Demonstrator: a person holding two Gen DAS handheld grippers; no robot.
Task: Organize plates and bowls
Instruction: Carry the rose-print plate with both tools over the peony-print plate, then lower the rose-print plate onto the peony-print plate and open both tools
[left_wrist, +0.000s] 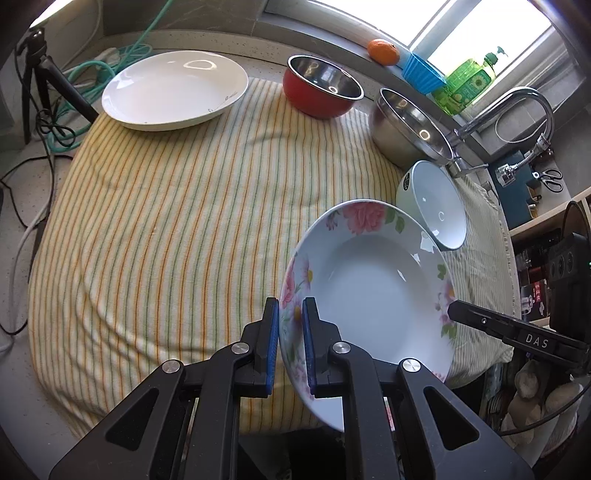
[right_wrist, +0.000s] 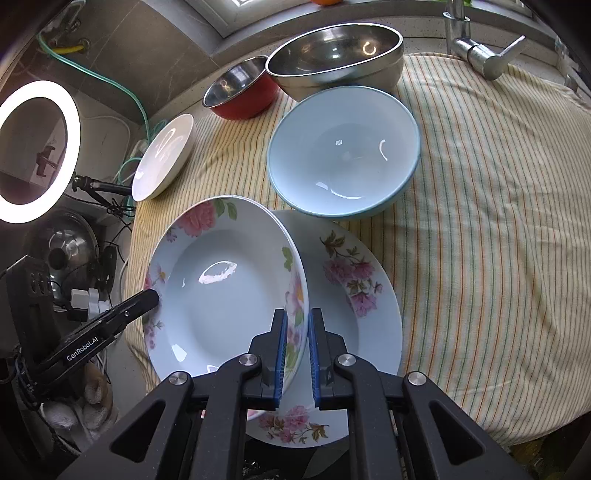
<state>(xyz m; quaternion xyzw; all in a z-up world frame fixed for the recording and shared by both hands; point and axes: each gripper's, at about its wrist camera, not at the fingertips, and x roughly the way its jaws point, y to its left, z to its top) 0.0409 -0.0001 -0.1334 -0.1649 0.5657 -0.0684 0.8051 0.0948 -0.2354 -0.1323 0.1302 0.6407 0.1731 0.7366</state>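
A floral deep plate is held tilted between both grippers. My left gripper grips its rim on one side. My right gripper straddles the opposite rim, with a small gap beside the pads. In the right wrist view, the plate hangs over a second floral plate lying on the striped cloth. A pale blue bowl sits just beyond. A white plate, a red bowl and a steel bowl stand at the far side.
A faucet rises past the steel bowl. An orange, a blue cup and a green soap bottle sit on the window sill. A ring light, tripod and cables lie at the left.
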